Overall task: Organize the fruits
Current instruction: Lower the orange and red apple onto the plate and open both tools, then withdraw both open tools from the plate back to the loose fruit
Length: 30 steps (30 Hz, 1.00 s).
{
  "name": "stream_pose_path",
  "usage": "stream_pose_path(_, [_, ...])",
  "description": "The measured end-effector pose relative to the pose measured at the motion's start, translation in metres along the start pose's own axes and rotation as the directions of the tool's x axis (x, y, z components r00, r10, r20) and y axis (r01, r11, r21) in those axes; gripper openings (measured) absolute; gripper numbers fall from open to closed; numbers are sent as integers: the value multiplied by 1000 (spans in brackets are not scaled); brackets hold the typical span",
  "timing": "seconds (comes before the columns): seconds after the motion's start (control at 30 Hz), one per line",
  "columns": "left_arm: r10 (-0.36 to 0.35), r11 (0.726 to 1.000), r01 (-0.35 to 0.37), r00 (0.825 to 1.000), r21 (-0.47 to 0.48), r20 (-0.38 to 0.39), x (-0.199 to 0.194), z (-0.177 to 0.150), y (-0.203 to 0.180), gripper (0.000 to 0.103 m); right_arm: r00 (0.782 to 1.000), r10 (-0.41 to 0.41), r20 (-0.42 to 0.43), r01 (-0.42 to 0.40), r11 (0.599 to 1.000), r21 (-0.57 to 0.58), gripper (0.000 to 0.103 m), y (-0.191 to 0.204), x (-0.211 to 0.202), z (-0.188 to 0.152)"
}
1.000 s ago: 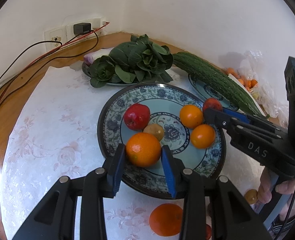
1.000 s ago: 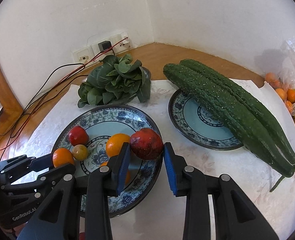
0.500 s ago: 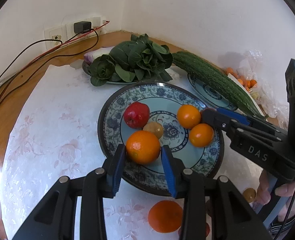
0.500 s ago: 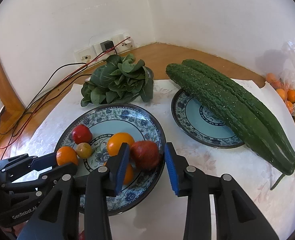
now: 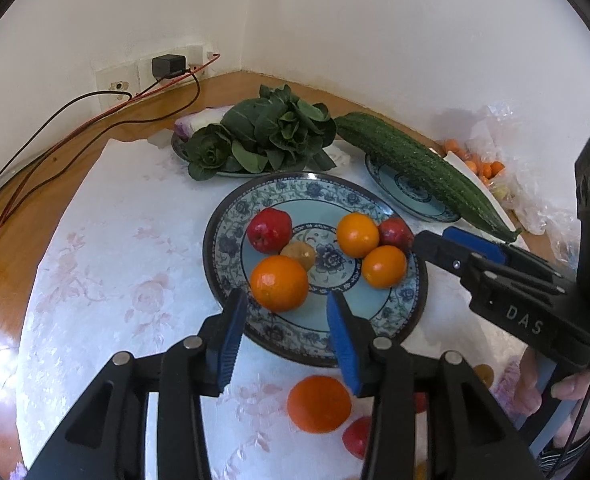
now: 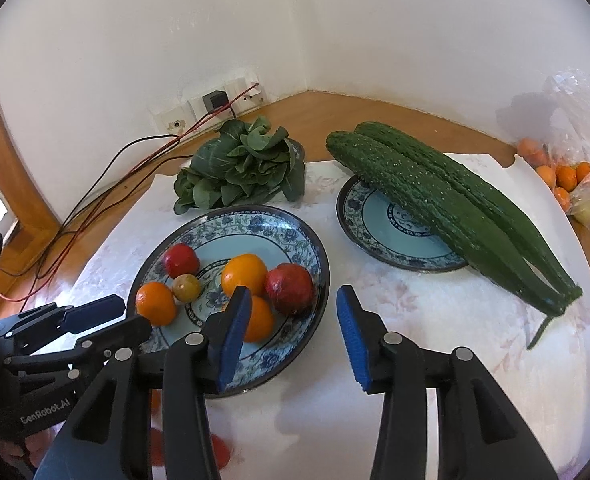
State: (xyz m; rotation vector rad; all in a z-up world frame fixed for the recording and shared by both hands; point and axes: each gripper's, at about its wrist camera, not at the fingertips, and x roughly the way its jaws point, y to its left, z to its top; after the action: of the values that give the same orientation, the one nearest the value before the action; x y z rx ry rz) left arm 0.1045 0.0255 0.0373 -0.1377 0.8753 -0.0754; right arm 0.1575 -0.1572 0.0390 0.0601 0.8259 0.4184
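Note:
A blue patterned plate (image 5: 231,240) (image 6: 295,240) holds three oranges, two red fruits and a small brownish fruit. My left gripper (image 5: 287,336) is open and empty, just behind the nearest orange (image 5: 279,283) at the plate's near rim. My right gripper (image 6: 293,334) is open and empty, drawn back from the dark red fruit (image 6: 289,289) that lies on the plate's right side. On the cloth below the plate lie a loose orange (image 5: 319,404) and a small red fruit (image 5: 355,436).
Leafy greens (image 5: 263,136) (image 6: 239,164) sit on a dish behind the plate. Long green gourds (image 6: 455,208) (image 5: 423,168) lie across a second blue plate (image 6: 395,236). A plastic bag of small oranges (image 6: 563,176) is at the far right. Cables (image 5: 55,128) run to wall sockets.
Both grippers have opened and let go of their fruit on the plate: the left released the orange, the right released the dark red fruit. Both have drawn back towards me.

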Motion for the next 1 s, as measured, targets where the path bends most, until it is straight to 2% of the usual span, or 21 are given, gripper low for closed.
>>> stream_pose_path(0.5, [15, 999, -16, 1000, -43, -23, -23, -20, 8, 44, 1000, 9, 9, -9, 1000, 16, 46, 1, -30, -23])
stream_pose_path(1.0, [-21, 999, 19, 998, -41, -52, -28, -33, -8, 44, 1000, 6, 14, -7, 999, 33, 46, -10, -49, -45])
